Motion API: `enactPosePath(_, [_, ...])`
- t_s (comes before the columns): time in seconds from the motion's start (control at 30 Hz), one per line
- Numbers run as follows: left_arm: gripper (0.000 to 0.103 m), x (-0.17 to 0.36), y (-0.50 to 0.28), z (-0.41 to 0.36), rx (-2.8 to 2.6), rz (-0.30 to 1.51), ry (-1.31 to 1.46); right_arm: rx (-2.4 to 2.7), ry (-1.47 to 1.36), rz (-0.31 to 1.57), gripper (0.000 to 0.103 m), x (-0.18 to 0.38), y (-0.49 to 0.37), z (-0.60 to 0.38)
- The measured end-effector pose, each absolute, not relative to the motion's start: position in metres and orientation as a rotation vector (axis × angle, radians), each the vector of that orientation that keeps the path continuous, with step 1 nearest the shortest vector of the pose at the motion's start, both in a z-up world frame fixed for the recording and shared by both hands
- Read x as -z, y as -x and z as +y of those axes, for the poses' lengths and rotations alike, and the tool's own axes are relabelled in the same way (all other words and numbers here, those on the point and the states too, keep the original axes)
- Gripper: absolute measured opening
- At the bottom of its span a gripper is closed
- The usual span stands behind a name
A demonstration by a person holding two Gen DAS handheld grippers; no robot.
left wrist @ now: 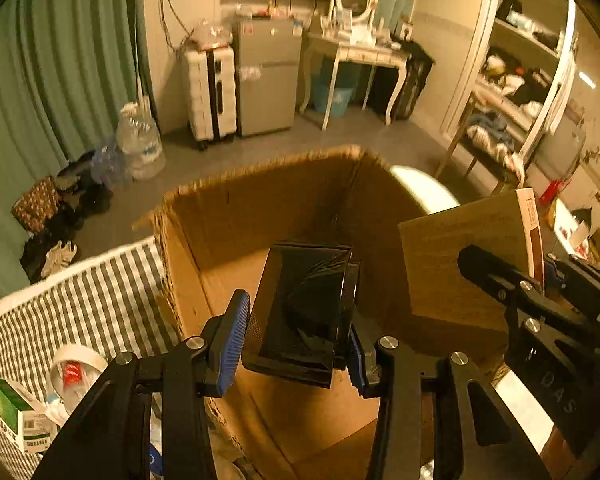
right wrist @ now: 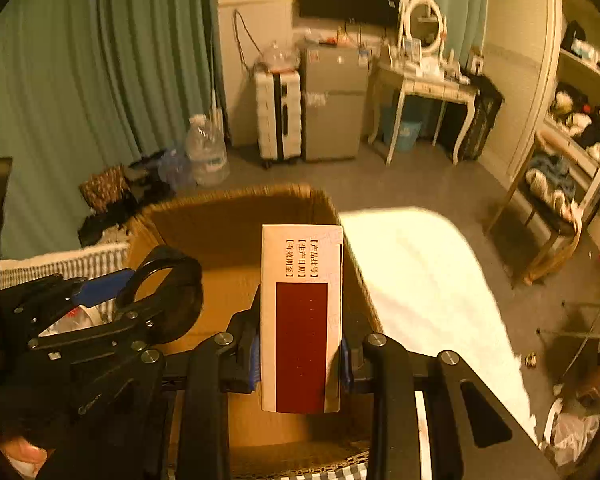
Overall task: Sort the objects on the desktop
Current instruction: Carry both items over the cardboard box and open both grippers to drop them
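Open cardboard box (left wrist: 236, 232) sits against the striped bedding (left wrist: 100, 300), both tools poised over its inside. Right hand-held gripper (right wrist: 300, 354) is clamped on a white-and-maroon carton (right wrist: 302, 312) held upright above the box – left hand-held gripper (left wrist: 296, 340) grips a glossy black device (left wrist: 304, 308), pads (left wrist: 232, 340) pressed to its sides, above the box floor.
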State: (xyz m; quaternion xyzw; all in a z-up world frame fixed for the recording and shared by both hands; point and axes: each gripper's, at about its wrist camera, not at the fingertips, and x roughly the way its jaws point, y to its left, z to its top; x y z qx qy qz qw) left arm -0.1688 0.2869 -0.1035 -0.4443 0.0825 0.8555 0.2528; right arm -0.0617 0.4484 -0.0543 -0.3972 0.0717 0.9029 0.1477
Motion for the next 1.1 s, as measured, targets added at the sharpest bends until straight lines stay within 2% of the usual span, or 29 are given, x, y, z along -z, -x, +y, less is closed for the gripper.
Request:
enactPosePath(0.2, [0.044,0.126,0.171,0.288,-2.277,0.236,1.292,-2.566,1.256,0.174,0.028,0.088,0.066,0.447])
enactPosePath(0.5, [0.045,0.118,0.17,0.288,-2.305,0.254,1.292,-2.548,1.334,0.187,0.03,0.099,0.068,0.445])
enactPosePath(0.9, [0.054,0.051,0.174,0.26,-2.404,0.2,1.153,-2.608,1.128,0.181,0.031,0.035,0.055,0.442])
enactPosePath(0.97, [0.062,0.037,0.174,0.253,-2.427,0.17,1.122,-2.609,1.112,0.172,0.031,0.027,0.057,0.439])
enactPosePath(1.1, [0.069,0.012,0.171,0.237,-2.474,0.119,1.057,-2.614,1.075,0.168,0.031,0.01,0.057,0.434])
